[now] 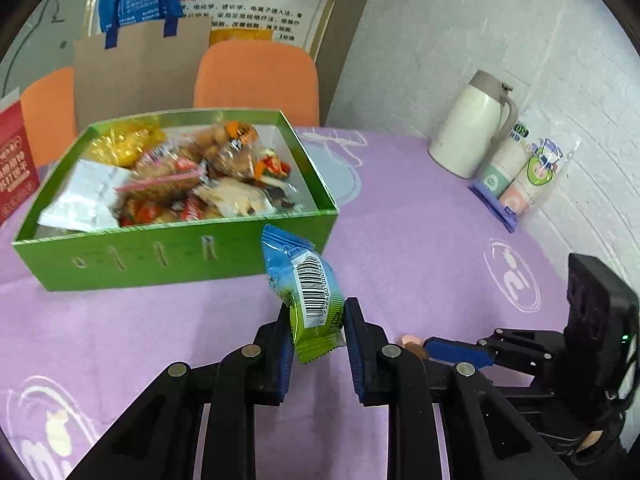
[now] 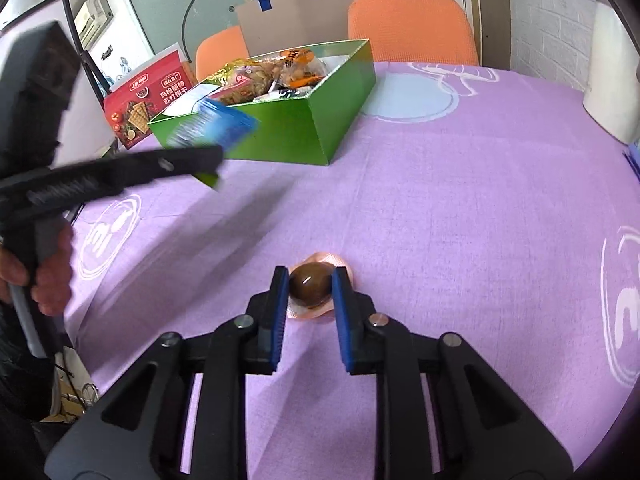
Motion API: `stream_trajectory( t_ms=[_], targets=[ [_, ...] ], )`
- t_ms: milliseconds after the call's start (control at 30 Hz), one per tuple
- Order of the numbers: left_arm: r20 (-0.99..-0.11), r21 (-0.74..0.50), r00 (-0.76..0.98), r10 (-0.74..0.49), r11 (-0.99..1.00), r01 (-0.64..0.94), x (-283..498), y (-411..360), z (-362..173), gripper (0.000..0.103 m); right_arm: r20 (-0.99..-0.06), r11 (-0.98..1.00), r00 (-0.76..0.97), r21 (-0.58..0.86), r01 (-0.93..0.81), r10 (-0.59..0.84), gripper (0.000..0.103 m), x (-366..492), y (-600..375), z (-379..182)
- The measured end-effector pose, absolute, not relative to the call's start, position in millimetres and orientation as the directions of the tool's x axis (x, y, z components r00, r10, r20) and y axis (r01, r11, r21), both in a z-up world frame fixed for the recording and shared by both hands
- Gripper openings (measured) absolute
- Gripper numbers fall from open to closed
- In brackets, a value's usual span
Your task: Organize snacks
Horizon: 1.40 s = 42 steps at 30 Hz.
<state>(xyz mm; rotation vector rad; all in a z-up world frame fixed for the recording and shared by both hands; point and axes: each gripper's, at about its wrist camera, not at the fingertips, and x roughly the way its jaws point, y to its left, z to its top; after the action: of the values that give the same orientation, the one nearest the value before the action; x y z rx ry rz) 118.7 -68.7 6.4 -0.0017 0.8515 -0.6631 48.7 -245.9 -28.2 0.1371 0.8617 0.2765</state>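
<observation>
At the centre of the left wrist view we read a barcode with digits "952480 0005" on the blue-green snack packet (image 1: pixel 306 284). At the top, the poster (image 1: pixel 256 4) carries large Chinese characters; its smaller lines blur.

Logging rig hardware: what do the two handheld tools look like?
Both match: left tool and right tool have black linkage arms with silver pivot pins and ribbed blue finger pads. The right one carries a black camera block with a green LED and cables.
</observation>
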Motion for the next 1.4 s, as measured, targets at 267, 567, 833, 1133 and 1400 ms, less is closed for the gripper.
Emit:
stream_trajectory(
  t_ms=[267,567,833,1133,1400],
  targets=[
    [-0.629,-0.220,0.623,-0.465,0.875,0.431,175,-13,70,0.023,-0.694,0.946,0.643,0.243,-0.215,0.324,0.024,60,-231,-7],
    [-0.709,-0.223,0.595,-0.380,0.920,0.321,249,2,46,0.024,-0.564,0.936,0.751,0.270,-0.227,0.344,0.024,121,-206,53],
    [-0.676,-0.242,0.628,-0.386,0.921,0.305,236,20,38,0.094,-0.592,0.967,0.777,0.240,-0.085,0.215,0.072,182,-203,28],
    [-0.616,-0.219,0.714,-0.334,0.943,0.251,189,42,37,0.097,-0.637,0.951,0.733,0.304,-0.047,0.240,0.102,147,-220,13],
    [-0.613,-0.154,0.757,-0.228,0.974,0.168,111,44,41,0.103,-0.590,0.994,0.803,0.111,-0.019,0.081,0.103,79,-212,47]
  ],
)
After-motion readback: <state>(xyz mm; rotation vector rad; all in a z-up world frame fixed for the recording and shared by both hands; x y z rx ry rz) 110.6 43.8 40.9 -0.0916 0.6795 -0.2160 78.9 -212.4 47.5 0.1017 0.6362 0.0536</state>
